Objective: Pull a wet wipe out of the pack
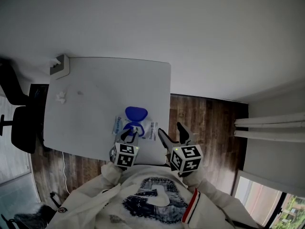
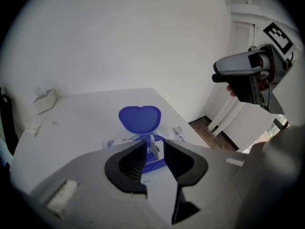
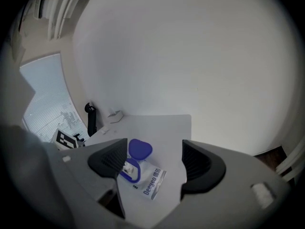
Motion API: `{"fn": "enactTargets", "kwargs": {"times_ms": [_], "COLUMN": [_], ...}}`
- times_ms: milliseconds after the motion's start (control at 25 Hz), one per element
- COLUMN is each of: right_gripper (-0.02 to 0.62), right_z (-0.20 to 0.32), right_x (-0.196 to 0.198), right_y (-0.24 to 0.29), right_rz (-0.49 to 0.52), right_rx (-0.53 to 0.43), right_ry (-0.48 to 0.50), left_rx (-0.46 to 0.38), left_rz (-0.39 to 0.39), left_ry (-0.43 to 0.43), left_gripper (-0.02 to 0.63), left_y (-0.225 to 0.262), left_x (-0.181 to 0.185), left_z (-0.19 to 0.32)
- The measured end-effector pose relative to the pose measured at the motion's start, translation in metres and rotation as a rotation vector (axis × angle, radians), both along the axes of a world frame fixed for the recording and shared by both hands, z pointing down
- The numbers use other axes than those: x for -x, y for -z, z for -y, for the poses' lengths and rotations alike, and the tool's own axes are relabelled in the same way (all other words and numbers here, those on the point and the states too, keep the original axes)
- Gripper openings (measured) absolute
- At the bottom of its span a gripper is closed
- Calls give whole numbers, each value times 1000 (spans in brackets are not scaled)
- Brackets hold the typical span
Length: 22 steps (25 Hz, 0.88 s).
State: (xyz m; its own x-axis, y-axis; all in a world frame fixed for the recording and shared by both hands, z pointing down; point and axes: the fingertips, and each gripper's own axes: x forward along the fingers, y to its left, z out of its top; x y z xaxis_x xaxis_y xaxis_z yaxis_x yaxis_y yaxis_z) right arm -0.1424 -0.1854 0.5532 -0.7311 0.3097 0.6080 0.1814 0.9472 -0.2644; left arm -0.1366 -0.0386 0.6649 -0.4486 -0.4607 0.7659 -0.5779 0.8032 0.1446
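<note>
Left gripper sits low over the work with its jaws a narrow slot apart, nothing pinched yet, while the right gripper hangs spread wide and empty out at 3 o'clock of the target. Big picture first: the white table, and down at its 5 o'clock corner, close to the person, lies the pack, flat on the top. Its blue lid is flipped open toward 12 o'clock, so the mouth is clear. And there's the prize, the little white wipe poking up out of the opening, lined up right in the slot between the left jaws but a touch beyond the pads, not touched as far as I can see. To do this well, I'd say: ease the left gripper down at 12 o'clock until the pads straddle that tip low on it, then clamp firmly, because a grab at the very edge could slip or tear. The pack looks light, so it will likely lift with the pull; the right gripper pressing the wrapper down at 3 o'clock, clear of the lid, should hold it. Then draw straight up, slow and steady.
</note>
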Motion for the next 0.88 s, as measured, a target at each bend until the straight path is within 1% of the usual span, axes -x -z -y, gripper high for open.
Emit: {"fn": "enactTargets", "kwargs": {"times_ms": [160, 280, 480, 880], "right_gripper": [348, 345, 341, 331], "right_z": [-4, -9, -10, -16], "right_x": [2, 4, 4, 4], "right_y": [-3, -4, -7, -11], "right_rz": [-7, -10, -18, -35], "right_rx": [2, 2, 5, -6], "right_ry": [5, 9, 3, 8], "left_rx": [-7, -21, -21, -24], "left_rz": [-2, -17, -27, -34], "left_ry": [-4, -18, -24, -36], "left_gripper": [101, 92, 69, 51], "left_y": [0, -2, -5, -5], "left_x": [2, 1, 0, 0], "left_z": [0, 2, 2, 4]}}
